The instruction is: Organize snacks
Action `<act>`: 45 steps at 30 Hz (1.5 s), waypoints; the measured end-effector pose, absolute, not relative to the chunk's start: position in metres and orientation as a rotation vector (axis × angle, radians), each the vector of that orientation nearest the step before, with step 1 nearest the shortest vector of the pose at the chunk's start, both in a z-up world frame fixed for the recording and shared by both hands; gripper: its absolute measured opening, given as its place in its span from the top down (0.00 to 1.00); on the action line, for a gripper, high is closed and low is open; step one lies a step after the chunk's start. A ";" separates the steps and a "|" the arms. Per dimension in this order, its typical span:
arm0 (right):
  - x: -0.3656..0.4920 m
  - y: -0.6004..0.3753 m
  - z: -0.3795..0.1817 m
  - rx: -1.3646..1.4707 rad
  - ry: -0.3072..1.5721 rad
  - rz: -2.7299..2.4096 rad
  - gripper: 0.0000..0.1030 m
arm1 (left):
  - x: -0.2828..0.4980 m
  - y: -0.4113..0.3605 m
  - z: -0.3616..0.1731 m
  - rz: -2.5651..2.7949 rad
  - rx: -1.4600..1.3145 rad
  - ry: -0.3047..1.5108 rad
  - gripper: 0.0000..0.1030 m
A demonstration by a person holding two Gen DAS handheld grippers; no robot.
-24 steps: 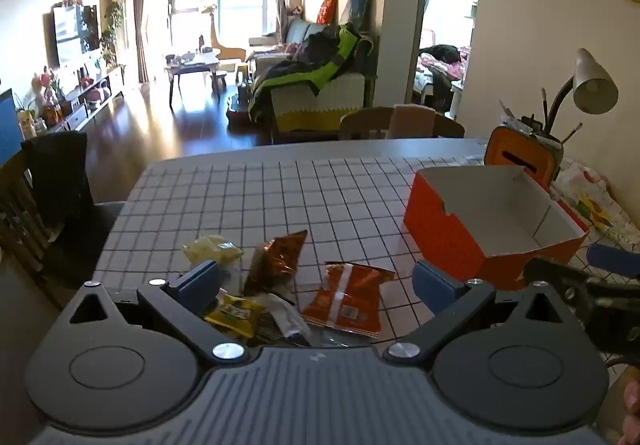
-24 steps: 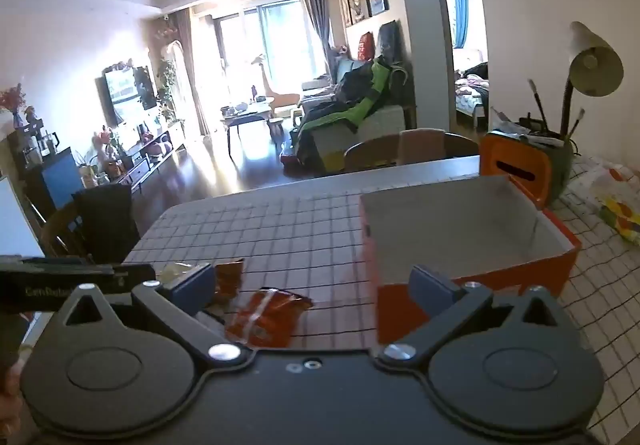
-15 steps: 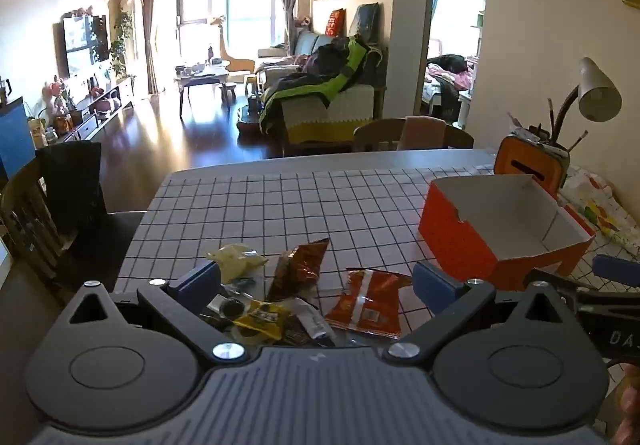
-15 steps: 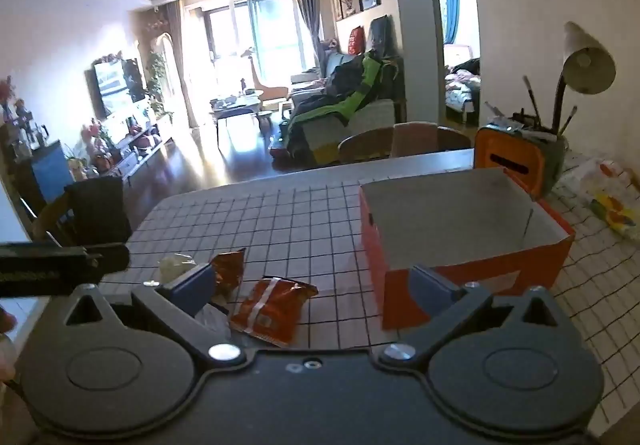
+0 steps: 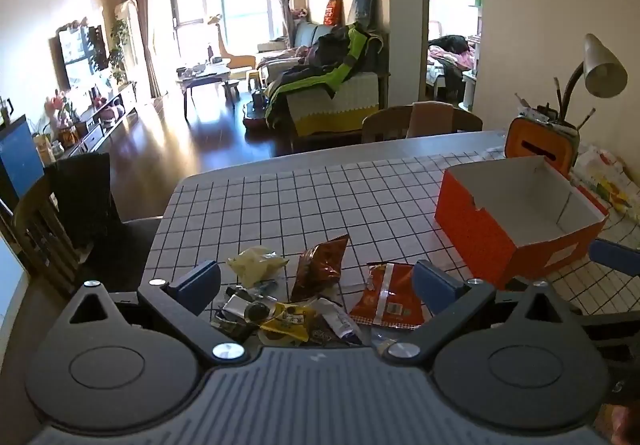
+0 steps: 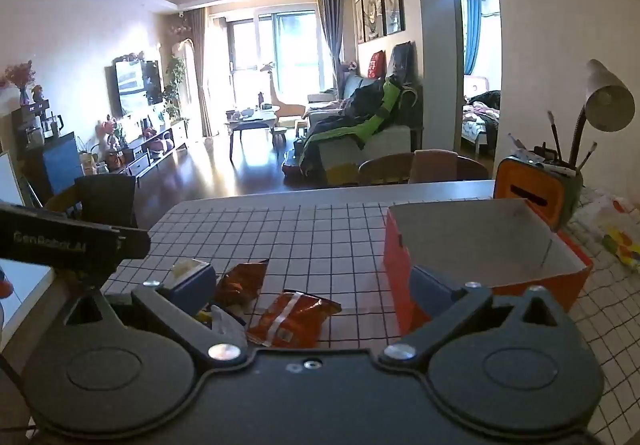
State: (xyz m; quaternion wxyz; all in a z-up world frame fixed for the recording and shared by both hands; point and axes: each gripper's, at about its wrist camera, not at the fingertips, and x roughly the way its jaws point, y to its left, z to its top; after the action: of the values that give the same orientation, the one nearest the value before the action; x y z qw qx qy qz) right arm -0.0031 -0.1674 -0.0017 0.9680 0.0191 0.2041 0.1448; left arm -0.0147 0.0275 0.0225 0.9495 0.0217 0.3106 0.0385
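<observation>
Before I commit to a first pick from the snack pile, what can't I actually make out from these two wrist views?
- Near part of the snack pile: left wrist view, cut off by the left hand-held gripper body.
- Small dark packets: print too small to read.
- Left of the pile: right wrist view, hidden behind the right hand-held gripper finger; only the orange-red packet shows fully.
- Orange box floor: near wall hides its front part.

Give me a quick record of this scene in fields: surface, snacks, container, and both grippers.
surface: checked tablecloth
snacks: loose pile of packets, among them an orange-red packet, a brown packet and a yellow packet
container: orange box, open, empty, right of pile
left gripper: open, above pile
right gripper: open, holds nothing
</observation>
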 end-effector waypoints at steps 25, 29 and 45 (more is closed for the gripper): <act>-0.001 -0.173 -0.015 0.094 0.460 0.236 0.00 | -0.012 0.011 0.025 0.043 0.097 0.630 0.00; -0.007 -0.172 -0.011 0.062 0.450 0.254 0.00 | -0.017 0.012 0.024 0.053 0.068 0.623 0.00; -0.008 -0.175 0.004 0.018 0.467 0.252 0.00 | -0.041 0.023 0.021 0.088 -0.036 0.579 0.00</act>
State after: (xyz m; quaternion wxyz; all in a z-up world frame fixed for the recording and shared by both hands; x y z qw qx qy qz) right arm -0.0075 -0.1751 0.0041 0.9650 0.0090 0.2305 0.1243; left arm -0.0413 0.0235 0.0206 0.9573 -0.0177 0.2852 0.0432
